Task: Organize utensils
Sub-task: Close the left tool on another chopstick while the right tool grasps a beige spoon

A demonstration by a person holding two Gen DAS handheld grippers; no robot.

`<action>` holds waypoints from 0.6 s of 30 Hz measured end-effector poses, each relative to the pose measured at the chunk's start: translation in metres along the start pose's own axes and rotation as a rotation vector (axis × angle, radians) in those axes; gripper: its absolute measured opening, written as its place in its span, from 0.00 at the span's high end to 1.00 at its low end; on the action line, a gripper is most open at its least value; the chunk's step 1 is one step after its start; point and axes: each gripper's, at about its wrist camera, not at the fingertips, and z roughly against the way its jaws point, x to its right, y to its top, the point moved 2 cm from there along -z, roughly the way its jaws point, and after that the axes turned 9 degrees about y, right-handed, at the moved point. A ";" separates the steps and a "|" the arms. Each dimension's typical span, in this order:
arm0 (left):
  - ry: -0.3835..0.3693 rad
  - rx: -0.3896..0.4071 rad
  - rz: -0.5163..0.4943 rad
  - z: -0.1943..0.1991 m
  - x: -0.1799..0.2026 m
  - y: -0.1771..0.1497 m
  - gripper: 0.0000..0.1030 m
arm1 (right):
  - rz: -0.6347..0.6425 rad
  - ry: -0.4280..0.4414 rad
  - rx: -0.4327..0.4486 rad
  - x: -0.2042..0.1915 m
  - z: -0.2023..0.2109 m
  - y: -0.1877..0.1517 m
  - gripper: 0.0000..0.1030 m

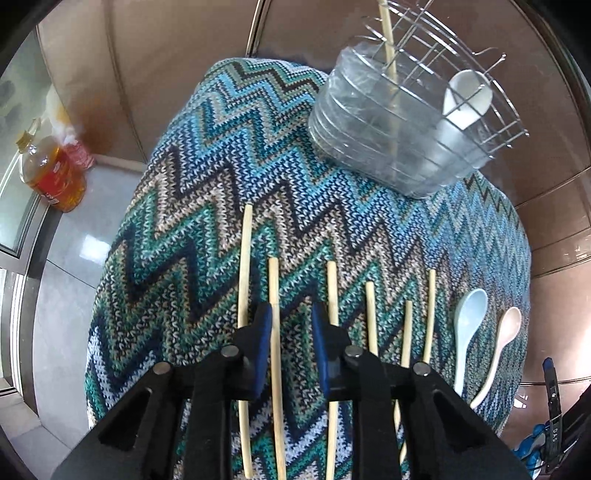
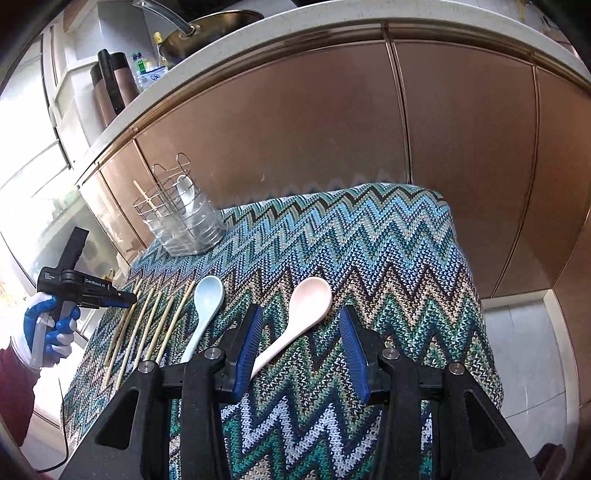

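Observation:
Several bamboo chopsticks [image 1: 370, 317] lie side by side on the zigzag cloth [image 1: 221, 177]. My left gripper [image 1: 291, 317] is open, its jaws either side of one chopstick [image 1: 275, 332]. A wire utensil holder [image 1: 417, 122] at the far side holds one chopstick [image 1: 389, 62] and a white spoon [image 1: 467, 98]. A light blue spoon [image 2: 207, 306] and a pink spoon [image 2: 303, 310] lie on the cloth. My right gripper [image 2: 301, 317] is open, its jaws either side of the pink spoon's handle. The left gripper also shows in the right wrist view [image 2: 127, 297] over the chopsticks [image 2: 147, 321].
The cloth [image 2: 388, 258] covers a small table in front of copper-coloured cabinets [image 2: 295, 122]. An oil bottle [image 1: 51, 170] stands on the floor to the left. A counter above carries a pan [image 2: 207, 26] and bottles.

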 end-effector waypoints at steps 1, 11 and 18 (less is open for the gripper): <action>0.005 -0.002 0.000 -0.001 0.000 0.001 0.83 | -0.001 0.000 -0.002 0.001 -0.002 0.000 0.58; 0.021 -0.058 -0.022 -0.016 -0.001 0.008 0.88 | -0.023 0.015 -0.053 0.011 -0.021 0.003 0.58; 0.038 -0.051 -0.055 -0.018 0.007 0.009 0.88 | -0.069 0.099 -0.180 0.028 -0.054 0.015 0.58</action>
